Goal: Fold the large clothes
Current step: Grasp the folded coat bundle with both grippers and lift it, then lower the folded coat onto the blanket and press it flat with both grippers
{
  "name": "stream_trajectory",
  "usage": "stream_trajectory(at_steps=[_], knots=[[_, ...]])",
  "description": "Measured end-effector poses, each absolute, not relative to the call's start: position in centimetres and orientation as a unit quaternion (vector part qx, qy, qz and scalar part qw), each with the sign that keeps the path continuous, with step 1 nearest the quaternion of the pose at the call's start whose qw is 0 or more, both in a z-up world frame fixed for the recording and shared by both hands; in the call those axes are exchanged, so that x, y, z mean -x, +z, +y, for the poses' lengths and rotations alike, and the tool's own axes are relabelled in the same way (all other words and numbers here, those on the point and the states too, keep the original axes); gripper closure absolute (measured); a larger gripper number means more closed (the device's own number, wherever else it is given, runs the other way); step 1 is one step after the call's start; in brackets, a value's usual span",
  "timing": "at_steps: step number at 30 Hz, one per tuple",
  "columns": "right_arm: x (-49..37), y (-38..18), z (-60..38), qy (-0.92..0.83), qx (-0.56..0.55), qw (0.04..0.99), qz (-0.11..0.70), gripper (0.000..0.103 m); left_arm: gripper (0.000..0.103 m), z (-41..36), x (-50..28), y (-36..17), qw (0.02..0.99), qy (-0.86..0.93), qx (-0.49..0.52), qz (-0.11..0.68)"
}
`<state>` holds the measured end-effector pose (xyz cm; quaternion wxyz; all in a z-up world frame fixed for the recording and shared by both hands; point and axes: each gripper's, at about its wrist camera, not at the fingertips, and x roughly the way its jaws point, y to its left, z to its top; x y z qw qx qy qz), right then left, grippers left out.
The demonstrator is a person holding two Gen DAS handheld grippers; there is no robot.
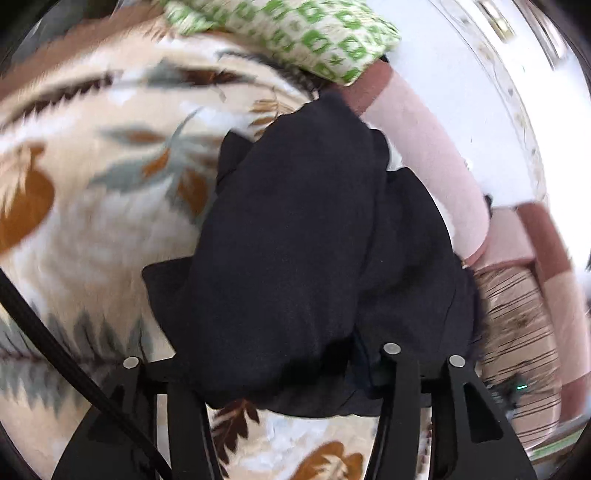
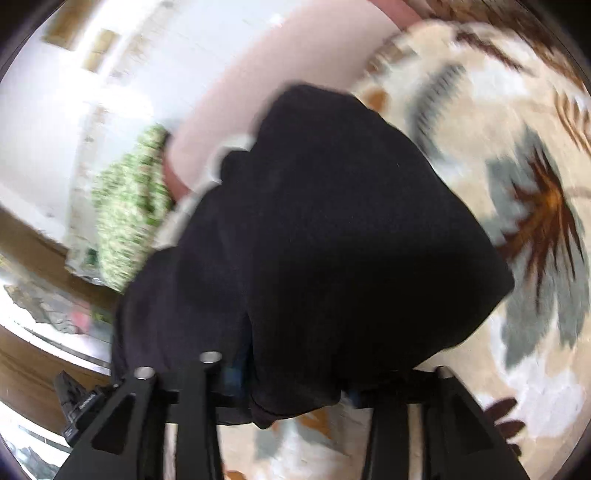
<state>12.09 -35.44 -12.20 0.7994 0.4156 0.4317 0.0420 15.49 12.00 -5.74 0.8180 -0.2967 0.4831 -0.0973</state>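
- A big black garment (image 1: pixel 295 236) lies bunched up on a leafy blanket (image 1: pixel 92 192) that covers a bed or sofa.
- The left claw (image 1: pixel 295 373) has the near edge of the cloth between its two fingers. The cloth hides the tips, so I cannot tell if it is pinching or just sitting around the cloth.
- The right claw (image 2: pixel 291 369) is the same. The black cloth (image 2: pixel 314 229) drapes over the gap between its fingers, and I cannot tell if it is shut.
- The garment runs straight away from both claws, with its long side pointing forward. Both claws are at the near end, and neither is closer than the other.
- A green-and-white pillow (image 1: pixel 295 29) and a pink cushion (image 1: pixel 428 158) sit past the far end of the garment.
- I think the next move is to carry the near edge forward over the far end.
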Motion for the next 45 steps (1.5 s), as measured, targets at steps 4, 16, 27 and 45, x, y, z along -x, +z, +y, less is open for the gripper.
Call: stream_trajectory(at_steps=[4,16,27,45], knots=[[-10.9,-12.0,-37.2,0.04,-0.44,0.789,0.428,0.043,0.048,12.6,-13.8,-3.9,0.838,-0.084,0.27,0.468],[-7.1,-7.5,-39.0,-0.132,-0.375,0.844,0.359,0.04,0.035,13.3,-10.3,1.7,0.914,0.105,0.102,0.378],[-12.7,-6.5,-30.8,-0.081,-0.182,0.914,0.353,0.052,0.033,7.1,-15.2,-2.1,0.909,0.05,-0.033,0.412],[-13.5,-7.8,-29.7,-0.139,-0.122,0.917,0.354,0.048,0.01,12.0,-15.6,-3.6,0.892,0.085,0.103,0.431]])
